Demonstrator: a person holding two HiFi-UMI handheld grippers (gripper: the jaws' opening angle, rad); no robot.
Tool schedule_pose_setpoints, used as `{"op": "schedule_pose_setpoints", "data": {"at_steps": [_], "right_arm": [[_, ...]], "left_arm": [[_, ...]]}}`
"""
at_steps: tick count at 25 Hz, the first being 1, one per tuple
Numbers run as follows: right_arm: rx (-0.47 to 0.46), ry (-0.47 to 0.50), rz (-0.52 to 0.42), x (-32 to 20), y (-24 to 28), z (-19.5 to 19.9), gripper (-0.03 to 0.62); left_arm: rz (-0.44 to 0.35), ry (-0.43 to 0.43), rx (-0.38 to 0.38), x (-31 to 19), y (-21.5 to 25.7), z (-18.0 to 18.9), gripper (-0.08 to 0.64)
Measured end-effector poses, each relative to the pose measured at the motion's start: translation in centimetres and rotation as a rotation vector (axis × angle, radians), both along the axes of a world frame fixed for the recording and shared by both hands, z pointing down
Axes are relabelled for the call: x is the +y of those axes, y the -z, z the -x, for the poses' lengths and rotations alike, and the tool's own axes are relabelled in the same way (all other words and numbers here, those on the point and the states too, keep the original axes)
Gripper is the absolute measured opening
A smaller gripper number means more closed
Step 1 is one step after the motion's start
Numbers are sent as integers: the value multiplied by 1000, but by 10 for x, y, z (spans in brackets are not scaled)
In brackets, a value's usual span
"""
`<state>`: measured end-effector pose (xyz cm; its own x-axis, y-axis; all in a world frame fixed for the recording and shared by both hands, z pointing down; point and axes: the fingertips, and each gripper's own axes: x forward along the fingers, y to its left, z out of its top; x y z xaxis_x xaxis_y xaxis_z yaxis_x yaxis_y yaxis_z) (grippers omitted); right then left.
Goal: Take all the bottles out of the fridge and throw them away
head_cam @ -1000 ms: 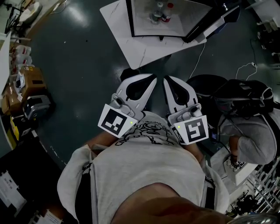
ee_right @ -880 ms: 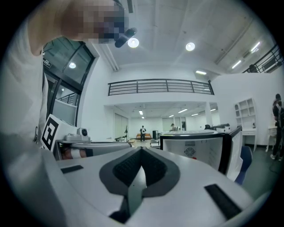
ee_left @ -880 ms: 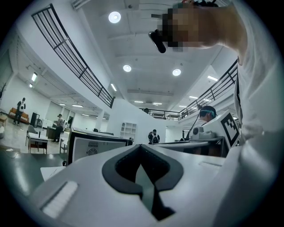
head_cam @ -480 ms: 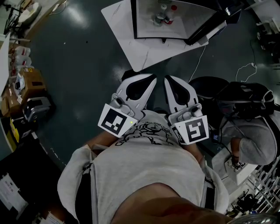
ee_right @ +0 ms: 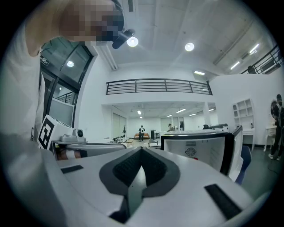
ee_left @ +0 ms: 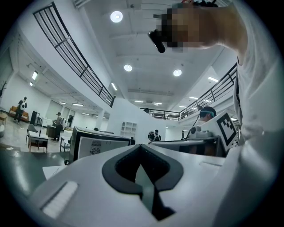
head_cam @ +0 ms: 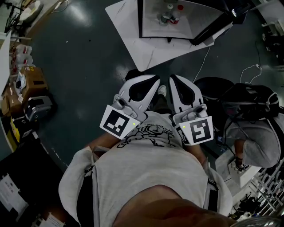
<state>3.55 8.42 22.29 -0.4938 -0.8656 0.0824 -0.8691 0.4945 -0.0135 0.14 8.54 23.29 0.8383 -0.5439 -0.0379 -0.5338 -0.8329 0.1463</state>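
Rightward since a second ago go the fridge [head_cam: 153, 24] and its white tabletop [head_cam: 133, 37] at the frame's top, and a shoe [head_cam: 162, 91] now shows at centre. Several bottles [head_cam: 171, 13] stand clustered inside the fridge, whose black door [head_cam: 213, 24] is swung open to the right. The left hand-held gripper [head_cam: 155, 80] and the right hand-held gripper [head_cam: 173, 78] are empty with jaws together, well apart from the fridge. A backpack [head_cam: 248, 97] and a seated person [head_cam: 259, 142] fill the right; boxes [head_cam: 31, 80] line the left.

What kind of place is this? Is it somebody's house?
Not a house, most likely a big lab or workshop hall. There is a balcony railing up high, round ceiling lights, and a small fridge standing open on a white table.
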Motion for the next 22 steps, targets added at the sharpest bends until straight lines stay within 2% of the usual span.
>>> {"op": "schedule_pose_setpoints", "data": {"at_steps": [2,6,22], "right_arm": [[4,2,-1,0,1,1,9],[10,3,-4,-3,2,-3,9],[1,15,12,-35,-4,-36,9]], "left_arm": [[-42,11,23,-3,5,2,9],[15,6,3,-3,0,-2,9],[32,11,-19,-32,-3,-35,9]]}}
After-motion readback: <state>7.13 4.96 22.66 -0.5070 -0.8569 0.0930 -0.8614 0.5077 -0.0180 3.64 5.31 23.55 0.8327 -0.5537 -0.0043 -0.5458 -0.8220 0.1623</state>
